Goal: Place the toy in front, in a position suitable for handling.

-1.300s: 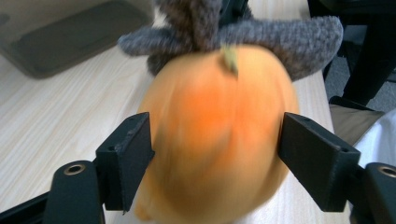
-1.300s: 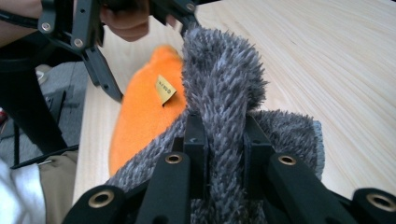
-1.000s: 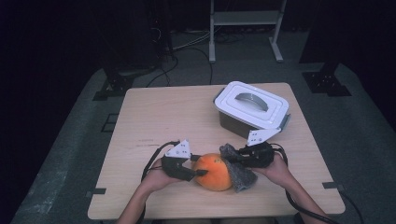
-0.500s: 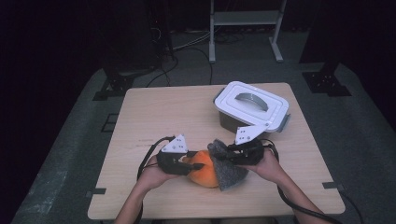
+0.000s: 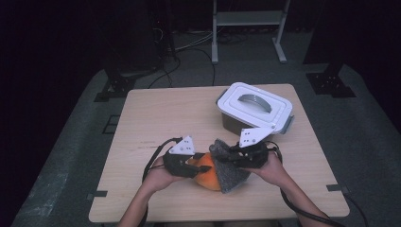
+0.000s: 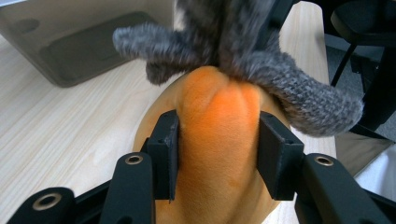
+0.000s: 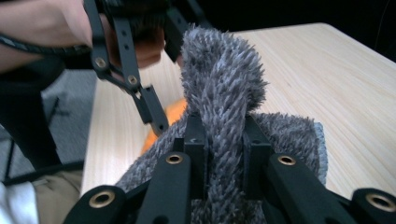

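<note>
Here, seen from above, a person sits at a light wooden table (image 5: 156, 113) with a two-jaw gripper in each hand, both forearms coming in from the near edge. The two grippers meet at the near middle of the table, over a soft orange ball (image 5: 206, 176) and a fuzzy grey cloth (image 5: 228, 171). The left gripper (image 5: 195, 166) points toward the right, and its jaws are clenched on the orange ball; in the left gripper view the two black jaws press into the plush orange surface from either side, pinching up a ridge of it between them. The ball rests on the table top. The grey cloth is draped over the far side of the ball as that view sees it, touching it, with one rolled edge curling out to the right. The right gripper (image 5: 226, 157) points toward the left, and its jaws are closed on the cloth; in the right gripper view a tall fold of the shaggy grey fabric stands up between the two jaws, and the rest of the cloth spreads out below them across the table. Beyond that fold, a sliver of orange shows, along with the left gripper's black linkage and the hand holding it. Farther back on the right half of the table, well apart from the ball, stands a grey box (image 5: 246, 124) with a white lid (image 5: 254, 101) sitting slightly askew on it.
</note>
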